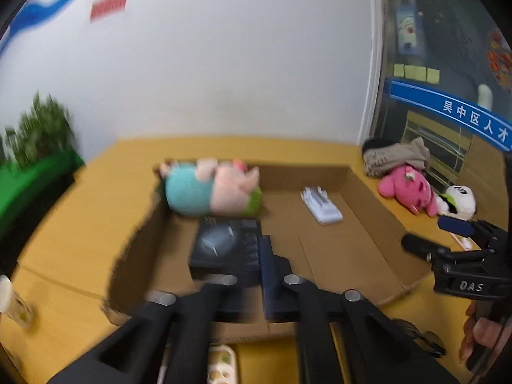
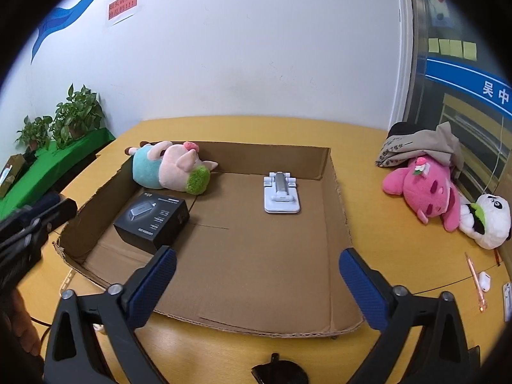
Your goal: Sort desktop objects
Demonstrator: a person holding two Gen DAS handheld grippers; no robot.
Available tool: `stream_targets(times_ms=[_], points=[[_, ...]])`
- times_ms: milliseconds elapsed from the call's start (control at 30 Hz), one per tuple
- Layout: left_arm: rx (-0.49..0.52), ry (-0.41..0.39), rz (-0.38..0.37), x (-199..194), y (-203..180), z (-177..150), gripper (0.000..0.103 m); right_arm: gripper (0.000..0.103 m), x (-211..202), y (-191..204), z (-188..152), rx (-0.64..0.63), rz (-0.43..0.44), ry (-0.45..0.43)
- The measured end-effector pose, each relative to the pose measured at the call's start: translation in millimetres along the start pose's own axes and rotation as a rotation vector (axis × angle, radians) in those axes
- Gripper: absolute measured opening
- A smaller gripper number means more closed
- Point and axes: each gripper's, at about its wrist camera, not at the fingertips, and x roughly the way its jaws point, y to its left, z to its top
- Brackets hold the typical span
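Shallow cardboard tray (image 2: 323, 249) lies open on the yellow bench (image 2: 400, 256); low walls, torn corrugated front edge, flat brown floor with fold lines.

Inside the tray, far left corner: pig plush (image 2: 171, 169) on its side, pale pink head, teal body, green tuft at one end; it leans against the back wall.

In front of the plush, on the tray floor: black box (image 2: 153, 220), matte, rectangular, a grey device pictured on its lid with small white print beside it; lies flat, turned at an angle to the tray walls.

Mid-tray, toward the back: white stand (image 2: 281, 193), flat base with a grey folded arm along its middle; apart from box and plush.

Outside the tray, right side of bench: pink plush (image 2: 428, 192) lying down, panda plush (image 2: 489, 220) touching it, a beige cloth heap (image 2: 419, 148) just behind; a pen (image 2: 476, 280) and a small white item near the right edge.

Left gripper (image 1: 265, 256): jaws together, nothing visibly between them, tips over the near right corner of the black box; picture blurred, contact cannot be told.

Right gripper (image 2: 257, 283): jaws apart, blue pads facing each other, only bare tray floor between them; holds nothing.
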Motion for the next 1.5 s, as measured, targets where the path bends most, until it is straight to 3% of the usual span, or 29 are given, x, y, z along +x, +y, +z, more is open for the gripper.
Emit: stream_targets(times_ms=[33,67,133,200,233,267,400,700,800,933,1033,1133,1367,1500], points=[[-0.013,0.006,-0.003,1.8,2.2,-1.0,0.007,0.044,-0.6,1.7,-0.5,-0.014,-0.015,-0.001],[-0.018,0.006,0.009,2.2,2.9,-1.7,0.018,0.024,0.1,2.3,-0.7,-0.019,-0.016,0.006],[-0.032,0.003,0.065,1.2,4.0,-2.6,0.103,0.026,3.7,2.1,-0.9,-0.016,0.0,0.021],[-0.032,-0.061,0.077,-7.9,4.3,-4.8,0.103,0.052,7.7,1.2,-0.8,-0.006,0.006,0.03],[-0.017,-0.081,0.071,-10.9,4.0,-4.8,0.103,0.086,9.7,0.2,-1.1,0.005,0.015,0.035],[0.0,-0.083,0.071,-11.4,3.6,-4.5,0.103,0.097,11.0,-0.6,-1.9,0.018,0.017,0.034],[0.052,-0.064,0.104,-8.3,1.4,-8.1,0.103,0.097,16.8,1.2,-3.8,0.025,0.011,0.046],[0.057,-0.004,0.083,-4.3,-2.0,-25.9,0.103,0.097,17.2,-0.9,-14.5,0.017,0.042,0.07],[0.05,0.055,0.03,-5.3,0.3,-37.4,0.103,0.097,2.6,-13.2,-23.0,-0.004,0.084,0.07],[0.039,0.135,-0.008,-4.4,1.4,-57.5,0.103,0.097,-14.9,-51.5,-48.7,-0.021,0.065,0.086],[0.001,0.194,-0.073,-3.9,-2.8,-77.3,0.103,0.097,-8.4,-87.1,-83.2,0.003,0.025,0.202],[-0.058,0.253,-0.188,0.2,-12.6,-95.7,0.103,0.097,-2.6,-108.1,-112.0,0.062,0.071,0.284],[-0.035,0.369,-0.305,19.6,-58.2,-121.8,0.103,0.097,9.0,-76.5,-151.9,-0.071,0.196,0.397],[-0.066,0.43,-0.39,29.1,-73.7,-128.8,0.103,0.092,11.7,-57.5,-164.3,-0.14,0.205,0.425]])
